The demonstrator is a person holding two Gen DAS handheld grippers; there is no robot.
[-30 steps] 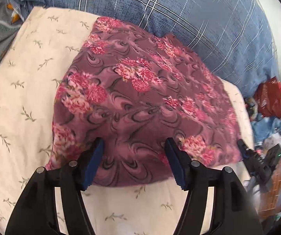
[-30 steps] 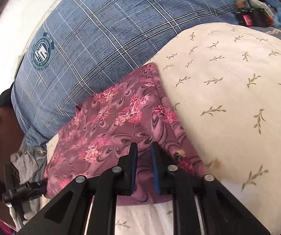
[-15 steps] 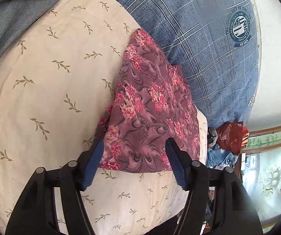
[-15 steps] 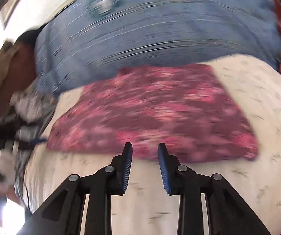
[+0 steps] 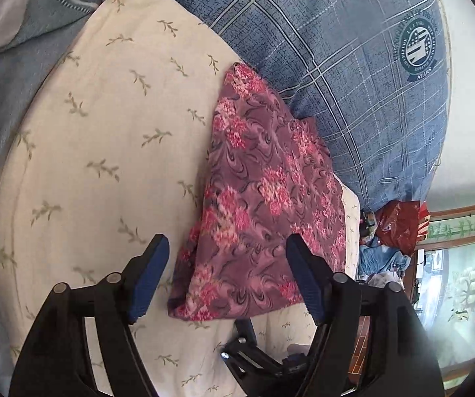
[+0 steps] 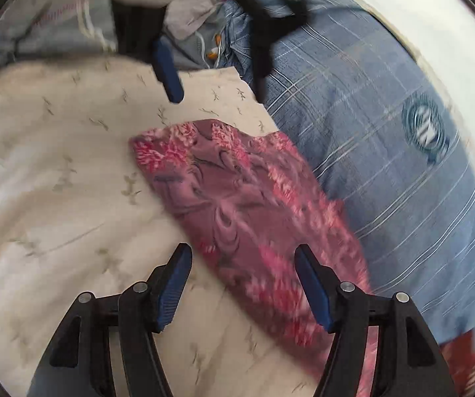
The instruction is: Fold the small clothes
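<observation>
Change: since a second ago we have let go of the cloth's corner with the right tongs (image 6: 242,286), swung that view round, and pulled the left tongs (image 5: 227,281) back from the cloth's near edge.
Left tongs: wide and opening further; nothing pressed between the blue pads (image 5: 148,281); the cloth's near end shows in the gap, at 12 o'clock from the tips.
Right tongs: opening, apart from the cloth, which passes from 12 to 3 o'clock in a blurred view; we cannot tell whether the right-hand pad brushes it.
Floral cloth (image 5: 263,198): folded, lying flat on the cream sheet (image 5: 105,152) of the bed, its long side against the blue plaid pillow (image 5: 353,76).
Beyond: in the right view the left tongs' pad (image 6: 167,69) hangs at 11 o'clock over the sheet; a grey-blue garment (image 5: 22,76) lies at 10 o'clock in the left view; a red bag (image 5: 399,228) at 3 o'clock.
</observation>
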